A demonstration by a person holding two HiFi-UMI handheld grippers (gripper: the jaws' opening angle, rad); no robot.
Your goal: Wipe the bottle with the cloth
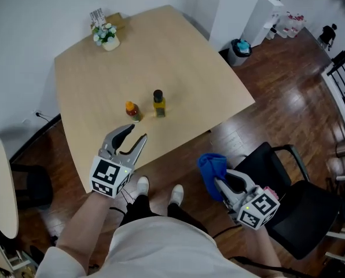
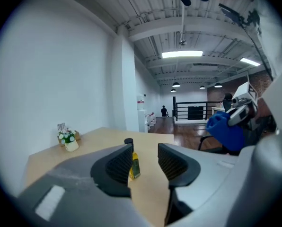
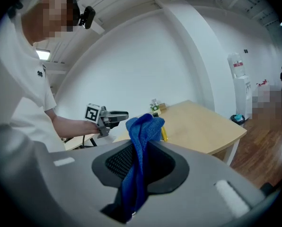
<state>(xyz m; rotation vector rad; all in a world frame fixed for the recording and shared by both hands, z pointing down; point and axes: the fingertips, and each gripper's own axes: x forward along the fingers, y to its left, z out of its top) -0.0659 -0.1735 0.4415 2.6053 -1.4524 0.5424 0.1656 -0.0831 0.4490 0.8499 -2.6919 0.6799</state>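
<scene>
barely started | right gripper [image 1: 220, 183] clamps the blue cloth [image 1: 212, 165], off the table [image 1: 178, 51] | left gripper [image 1: 135, 134] jaws apart, empty, short of the bottle [image 1: 158, 104] | wiping itself not done yet

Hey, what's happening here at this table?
A person holds a tool in each hand. The right tool clamps a blue cloth beside the table. The left tool is open and empty, above the table's near edge, short of the yellow bottle and the orange bottle. No wiping yet.
</scene>
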